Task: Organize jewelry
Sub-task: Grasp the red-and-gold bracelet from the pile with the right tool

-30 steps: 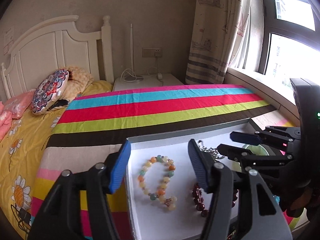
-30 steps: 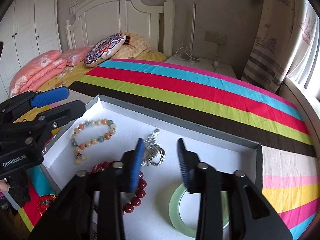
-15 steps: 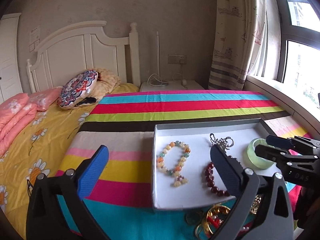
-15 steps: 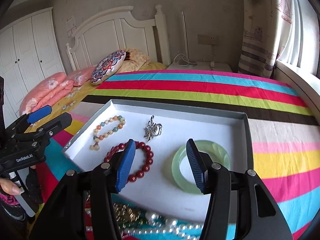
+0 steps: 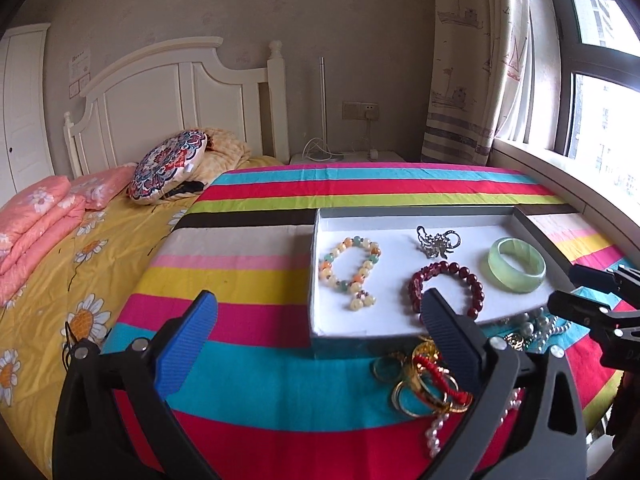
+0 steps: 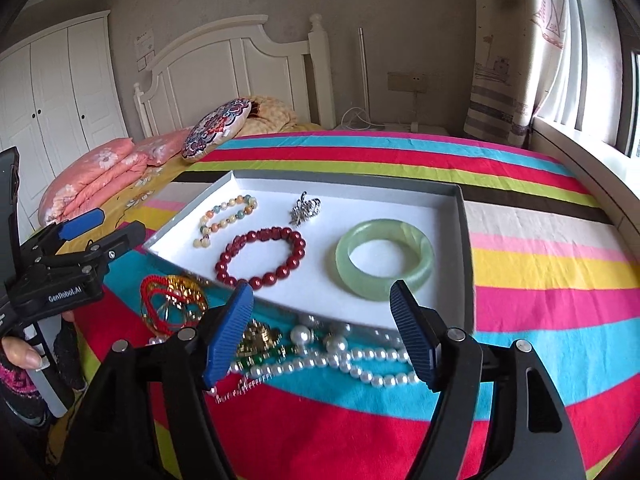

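Four pcs sit in the tray (image 6: 460,216); tangled pearl strand (image 6: 360,360) lies just outside its near edge. Your left gripper (image 5: 316,328) is spread wide, empty; right gripper (image 6: 320,324) has just been opening, nothing between jaws. Next pick looks like pearls: drop right over strand, pinch one run.

In the left wrist view, the blue-padded right finger (image 5: 444,322) of the left gripper hides the near edge of the dark red bead bracelet (image 5: 448,280) and part of the tangle of gold rings and red cord (image 5: 424,380). The string of white pearls (image 5: 434,434) shows only in short pieces beside the finger. In the right wrist view, the near wall of the white shallow box (image 6: 304,308) covers the far part of the pearl heap (image 6: 340,354). The person's hand (image 6: 20,356) is cut off by the left edge.
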The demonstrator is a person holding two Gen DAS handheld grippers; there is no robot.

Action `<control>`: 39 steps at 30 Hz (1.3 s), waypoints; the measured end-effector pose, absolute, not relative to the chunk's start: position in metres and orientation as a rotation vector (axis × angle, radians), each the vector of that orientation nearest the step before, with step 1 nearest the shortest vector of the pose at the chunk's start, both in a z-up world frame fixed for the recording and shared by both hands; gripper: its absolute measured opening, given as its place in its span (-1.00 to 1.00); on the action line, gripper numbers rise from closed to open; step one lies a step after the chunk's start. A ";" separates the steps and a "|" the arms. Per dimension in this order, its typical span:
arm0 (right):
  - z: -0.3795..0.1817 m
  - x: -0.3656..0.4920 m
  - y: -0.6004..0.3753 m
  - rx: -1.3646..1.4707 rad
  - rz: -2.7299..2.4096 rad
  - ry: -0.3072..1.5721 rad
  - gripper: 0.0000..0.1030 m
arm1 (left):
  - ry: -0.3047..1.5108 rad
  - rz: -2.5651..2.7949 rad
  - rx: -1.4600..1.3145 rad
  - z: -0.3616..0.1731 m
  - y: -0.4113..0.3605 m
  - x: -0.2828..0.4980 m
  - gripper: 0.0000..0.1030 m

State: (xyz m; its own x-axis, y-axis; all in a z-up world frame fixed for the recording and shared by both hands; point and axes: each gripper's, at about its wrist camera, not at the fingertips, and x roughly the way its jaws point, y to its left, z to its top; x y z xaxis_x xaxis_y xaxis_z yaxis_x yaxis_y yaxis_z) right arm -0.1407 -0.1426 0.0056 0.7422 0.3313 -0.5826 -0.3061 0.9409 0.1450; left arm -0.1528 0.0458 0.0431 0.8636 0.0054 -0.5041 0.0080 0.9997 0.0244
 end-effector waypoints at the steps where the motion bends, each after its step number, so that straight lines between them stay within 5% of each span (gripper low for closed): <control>1: 0.004 -0.144 -0.145 0.042 0.346 0.650 0.33 | 0.524 -0.001 0.011 0.042 0.048 -0.155 0.95; 15: -0.023 -0.175 -0.140 -0.022 0.383 0.711 0.33 | 0.522 -0.091 -0.285 0.032 0.100 -0.151 0.95; 23: -0.019 -0.159 -0.162 0.114 0.360 0.760 0.32 | 0.597 -0.131 -0.232 0.025 0.086 -0.143 0.95; 31: 0.009 -0.162 -0.098 -0.018 0.543 0.680 0.18 | 0.504 -0.059 -0.369 0.032 0.114 -0.159 0.95; 39: 0.008 -0.155 -0.055 -0.038 0.671 0.708 -0.26 | 0.502 0.045 -0.299 0.041 0.133 -0.175 0.95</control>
